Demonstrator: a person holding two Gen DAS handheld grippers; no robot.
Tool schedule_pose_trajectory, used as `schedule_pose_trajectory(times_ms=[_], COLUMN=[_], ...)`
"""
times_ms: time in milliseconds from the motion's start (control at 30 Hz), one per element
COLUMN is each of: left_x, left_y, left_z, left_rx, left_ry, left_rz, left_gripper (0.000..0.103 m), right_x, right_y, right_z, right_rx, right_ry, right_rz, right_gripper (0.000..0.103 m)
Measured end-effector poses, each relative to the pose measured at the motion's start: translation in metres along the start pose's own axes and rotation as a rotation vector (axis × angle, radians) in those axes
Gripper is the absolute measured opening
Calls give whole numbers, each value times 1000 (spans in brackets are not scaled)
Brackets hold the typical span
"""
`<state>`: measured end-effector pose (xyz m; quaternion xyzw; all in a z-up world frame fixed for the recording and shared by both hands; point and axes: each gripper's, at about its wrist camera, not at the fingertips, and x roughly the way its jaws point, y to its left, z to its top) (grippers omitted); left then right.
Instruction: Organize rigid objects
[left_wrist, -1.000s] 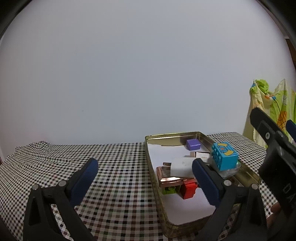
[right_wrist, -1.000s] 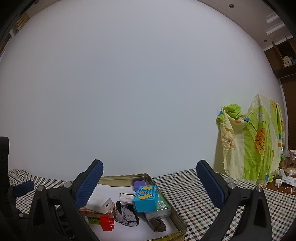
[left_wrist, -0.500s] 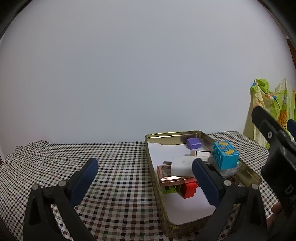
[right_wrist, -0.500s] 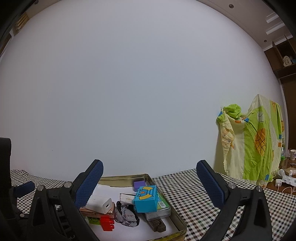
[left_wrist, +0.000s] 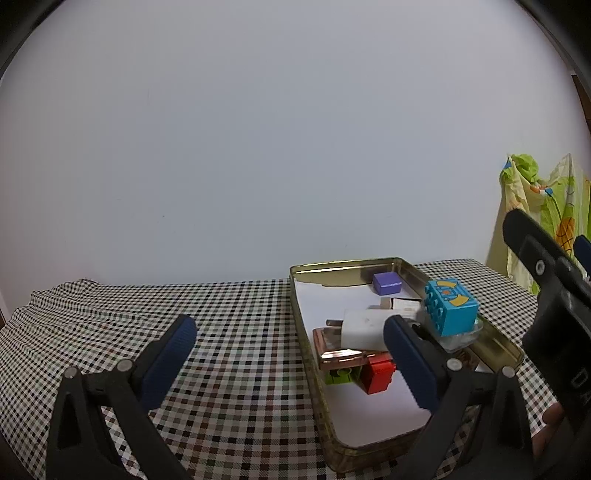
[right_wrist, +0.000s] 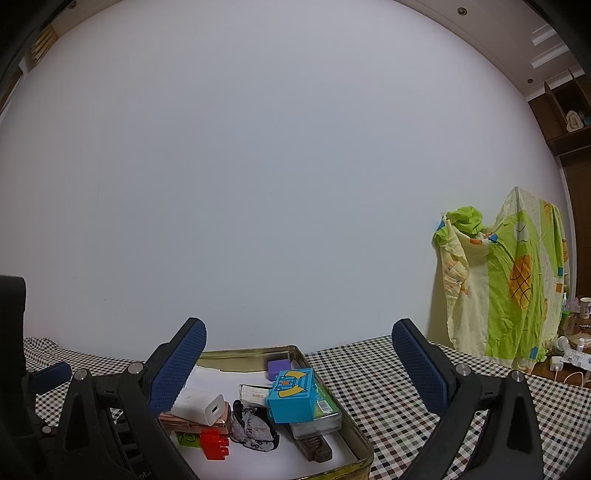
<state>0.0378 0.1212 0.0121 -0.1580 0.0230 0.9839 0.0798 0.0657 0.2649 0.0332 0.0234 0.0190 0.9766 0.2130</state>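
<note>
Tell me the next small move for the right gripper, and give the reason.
Probably lower the right gripper onto the blue toy block. Its jaws are open and empty, and the block sits almost centred between them, perched on top of a clear case in the gold tin, so it is the most exposed piece. The left gripper is also open, off to the tin's left.

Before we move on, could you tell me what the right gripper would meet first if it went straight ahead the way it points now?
Probably nothing on the table: the right gripper, jaws open, points above the gold tin and its blue toy brick, toward the bare white wall. Depth is unclear.
</note>
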Motion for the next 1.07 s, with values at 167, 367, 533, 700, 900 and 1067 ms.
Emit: schedule_pose_trajectory(times_ms=[167,367,533,700,900,1067], left_x=[1,3,6,5,6,6], left_y=[1,0,5,7,8,8], left_z=[0,-1,-1,-2,-2,-2], left_rx=[0,4,-2,-6,-11,-10], left_ry=[3,9,23,18,23,29], left_rz=[-1,3,1,-3,2,1], left_gripper=[103,103,103,103,103,103], right_x=[0,0,-1,-1,2,4], right_y=[-1,-1,0,1,0,2], right_z=[1,1,1,1,0,0], right_rx=[1,2,2,2,2,4], right_ry=[4,5,8,11,15,17], right_rz=[0,0,2,0,5,-2], right_gripper=[102,102,102,102,102,102])
